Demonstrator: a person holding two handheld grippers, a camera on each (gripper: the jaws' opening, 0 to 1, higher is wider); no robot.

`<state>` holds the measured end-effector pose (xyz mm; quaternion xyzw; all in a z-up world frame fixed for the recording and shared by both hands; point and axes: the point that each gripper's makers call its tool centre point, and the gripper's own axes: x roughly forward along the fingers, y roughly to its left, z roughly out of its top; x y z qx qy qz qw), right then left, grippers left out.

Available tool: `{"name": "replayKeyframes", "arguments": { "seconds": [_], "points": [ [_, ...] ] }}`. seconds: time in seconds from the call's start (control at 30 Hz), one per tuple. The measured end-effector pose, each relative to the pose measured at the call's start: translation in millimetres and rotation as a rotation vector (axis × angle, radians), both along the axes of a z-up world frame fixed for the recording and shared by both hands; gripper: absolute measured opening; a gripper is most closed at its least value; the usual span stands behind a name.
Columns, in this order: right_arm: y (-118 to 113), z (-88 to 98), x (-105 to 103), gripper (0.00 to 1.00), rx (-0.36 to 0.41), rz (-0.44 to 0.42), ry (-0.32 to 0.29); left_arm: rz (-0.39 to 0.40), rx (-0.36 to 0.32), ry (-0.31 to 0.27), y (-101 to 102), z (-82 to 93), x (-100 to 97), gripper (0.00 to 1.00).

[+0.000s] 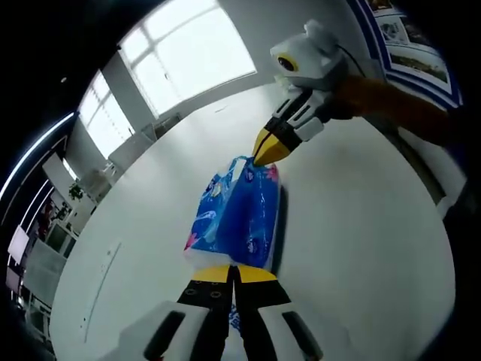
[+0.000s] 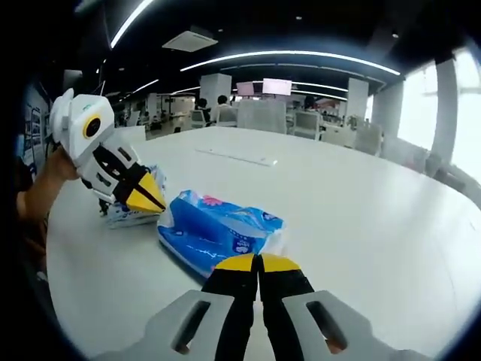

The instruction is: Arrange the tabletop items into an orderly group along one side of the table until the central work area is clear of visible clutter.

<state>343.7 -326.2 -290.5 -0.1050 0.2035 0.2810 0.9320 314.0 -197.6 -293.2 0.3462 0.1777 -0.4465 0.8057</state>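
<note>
Blue tissue pack (image 1: 239,218) lies on the white bench (image 1: 361,226), mid-surface. Left gripper (image 1: 234,274) and right gripper (image 2: 258,262) each pinch one end, fingers (image 2: 238,265) narrow.

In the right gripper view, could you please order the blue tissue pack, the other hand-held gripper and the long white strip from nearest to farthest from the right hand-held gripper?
1. Blue tissue pack, just ahead of the right hand-held gripper.
2. Left hand-held gripper, further left, tips over a smaller pack.
3. Long white strip, far back on the table.
</note>
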Motion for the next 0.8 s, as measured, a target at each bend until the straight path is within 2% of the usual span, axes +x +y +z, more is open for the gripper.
{"name": "replayKeyframes", "arguments": {
  "seconds": [0.13,0.23,0.37,0.5,0.63,0.8],
  "points": [
    [-1.2,0.0,-0.1,0.0,0.015,-0.003,0.009,-0.004,0.017,-0.008,1.1,-1.0,-1.2,0.01],
    [-5.7,1.0,1.5,0.0,0.016,-0.007,0.009,-0.004,0.069,-0.016,3.9,-7.2,-2.8,0.07],
    [-9.2,4.5,1.4,0.05,0.008,-0.009,0.006,-0.006,0.037,-0.011,1.5,-4.3,-4.2,0.09],
    [-8.1,11.1,-1.4,0.08,0.021,-0.012,-0.004,-0.006,0.049,-0.003,4.2,-6.0,-6.8,0.13],
    [-6.8,21.0,-5.2,0.11,0.02,-0.011,-0.031,-0.009,0.016,0.016,7.0,-1.4,-11.6,0.15],
    [1.5,33.1,-9.5,0.2,0.018,0.0,-0.048,0.014,-0.073,0.045,7.7,9.0,-17.6,0.31]
  ]
}}
